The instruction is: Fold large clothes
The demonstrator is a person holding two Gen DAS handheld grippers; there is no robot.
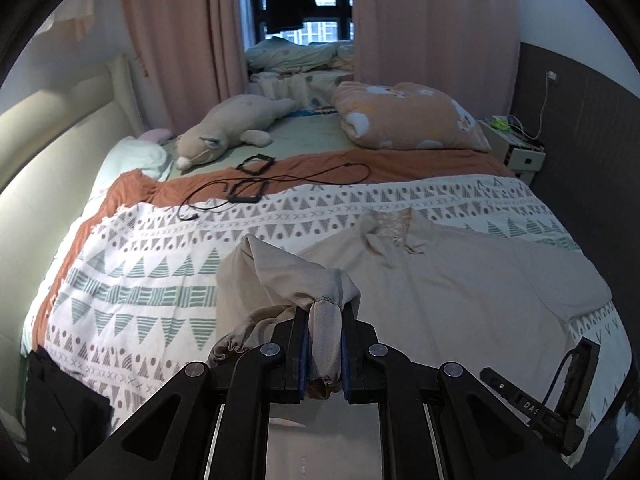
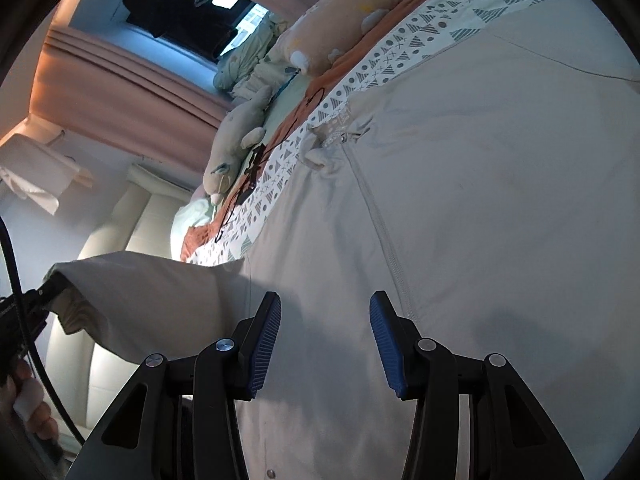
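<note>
The beige jacket [image 1: 460, 276] lies spread on the bed [image 1: 132, 280], collar toward the pillows, one sleeve [image 1: 296, 276] lifted off it. Carry that sleeve across the chest and lay it flat, keeping the cuff taut so no crease bunches at the shoulder. Your left gripper [image 1: 324, 344] has its fingers clamped on the cuff. Your right gripper [image 2: 326, 340] hovers over the jacket front near the zip [image 2: 384, 224], fingers spread wide, holding nothing.

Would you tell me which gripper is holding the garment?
The left gripper: it pinches the beige garment's cuff, while the right gripper hovers open over the cloth.
</note>
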